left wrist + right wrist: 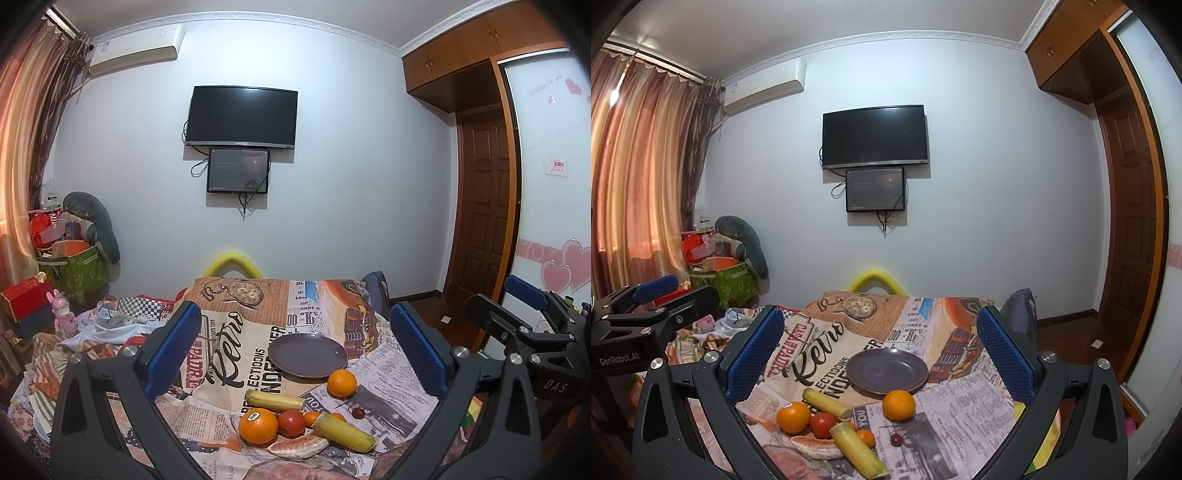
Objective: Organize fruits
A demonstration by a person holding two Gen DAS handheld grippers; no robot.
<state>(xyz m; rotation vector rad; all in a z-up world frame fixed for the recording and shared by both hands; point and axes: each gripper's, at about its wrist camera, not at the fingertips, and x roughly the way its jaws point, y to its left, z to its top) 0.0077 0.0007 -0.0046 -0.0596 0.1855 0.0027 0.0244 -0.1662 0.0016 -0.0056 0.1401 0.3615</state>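
Note:
An empty purple-grey plate sits mid-table. In front of it lie an orange, a stickered orange, a tomato, two banana pieces, a small tangerine, a dark cherry and a peeled orange piece. My left gripper and right gripper hover open above the table's near side, holding nothing.
A newspaper-print cloth covers the table. A yellow chair back stands behind its far edge and a blue chair at the far right. Boxes, bags and toys crowd the left. Each gripper shows at the edge of the other's view.

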